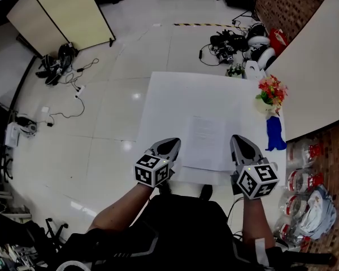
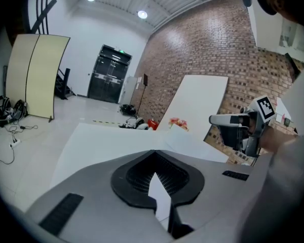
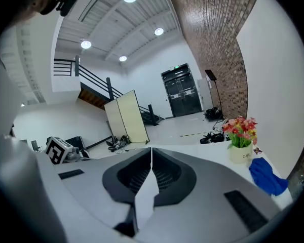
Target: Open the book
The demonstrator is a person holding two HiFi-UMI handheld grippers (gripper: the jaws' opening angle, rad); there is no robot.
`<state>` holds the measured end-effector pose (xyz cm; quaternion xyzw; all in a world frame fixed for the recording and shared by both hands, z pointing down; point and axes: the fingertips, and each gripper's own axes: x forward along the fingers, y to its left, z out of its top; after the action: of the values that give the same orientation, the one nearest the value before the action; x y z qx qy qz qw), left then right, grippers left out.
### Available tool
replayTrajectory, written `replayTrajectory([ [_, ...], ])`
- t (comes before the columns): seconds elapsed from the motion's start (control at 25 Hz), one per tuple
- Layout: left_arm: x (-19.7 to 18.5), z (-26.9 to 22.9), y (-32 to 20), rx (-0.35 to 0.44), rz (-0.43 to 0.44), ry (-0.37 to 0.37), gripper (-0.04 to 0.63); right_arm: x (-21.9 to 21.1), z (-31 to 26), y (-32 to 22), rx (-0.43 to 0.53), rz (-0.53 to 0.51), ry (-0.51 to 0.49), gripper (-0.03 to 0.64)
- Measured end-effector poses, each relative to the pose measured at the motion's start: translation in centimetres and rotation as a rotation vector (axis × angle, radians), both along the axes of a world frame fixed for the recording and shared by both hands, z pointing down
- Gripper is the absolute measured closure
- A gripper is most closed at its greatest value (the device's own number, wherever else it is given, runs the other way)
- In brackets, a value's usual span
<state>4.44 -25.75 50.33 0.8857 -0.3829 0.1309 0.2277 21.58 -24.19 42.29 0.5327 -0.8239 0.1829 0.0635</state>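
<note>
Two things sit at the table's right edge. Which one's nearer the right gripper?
The blue cloth, lying flat, closest to the right gripper; the flower pot stands farther back along that edge.

Head camera steeply above white table [image 1: 169, 95]; both tool cameras low across it

The bench [image 1: 169, 95] had a smooth, matt white top. The book [image 1: 206, 140] showed plain matt paper. The floor [image 1: 101, 129] was glossy tile that threw back lamp glare, and the wall [image 2: 202, 49] was rough brick. A blue cloth [image 1: 275, 134] looked soft and crumpled. The left claw [image 2: 154, 153] and right claw [image 3: 151, 151] were matt grey plastic with ribbed black pads [image 3: 165, 175].
</note>
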Motion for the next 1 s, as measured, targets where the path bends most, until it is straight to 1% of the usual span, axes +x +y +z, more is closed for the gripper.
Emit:
replayTrajectory([
  [0.08,-0.8,-0.1,-0.4,0.005,-0.005,0.01,0.601,-1.1,-0.7,-0.2,0.005,-0.009,-0.002,0.617],
  [0.28,-2.6,-0.3,-0.8,0.006,0.002,0.025,0.601,-3.2,-0.9,-0.5,-0.005,0.007,-0.012,0.617],
  [0.52,-4.7,-1.6,-1.7,0.05,-0.001,0.035,0.601,-5.3,-0.5,-0.8,-0.015,0.011,0.015,0.617],
  [0.72,-5.8,-2.7,-2.0,0.078,-0.007,0.047,0.6,-6.3,0.1,-1.3,-0.043,0.023,0.068,0.617],
  [0.8,-6.0,-2.4,-2.2,0.085,-0.005,0.042,0.6,-6.9,1.7,-1.8,-0.089,0.03,0.097,0.617],
  [0.92,-7.0,-1.0,-2.4,0.072,-0.002,0.02,0.601,-9.6,6.0,-2.6,-0.202,0.026,0.171,0.614],
  [0.96,-7.4,-0.5,-2.5,0.062,0.0,0.016,0.601,-10.6,7.9,-2.9,-0.249,0.025,0.194,0.59],
  [1.0,-7.7,0.0,-2.4,0.052,0.003,0.011,0.6,-11.4,9.9,-3.1,-0.301,0.026,0.213,0.544],
])
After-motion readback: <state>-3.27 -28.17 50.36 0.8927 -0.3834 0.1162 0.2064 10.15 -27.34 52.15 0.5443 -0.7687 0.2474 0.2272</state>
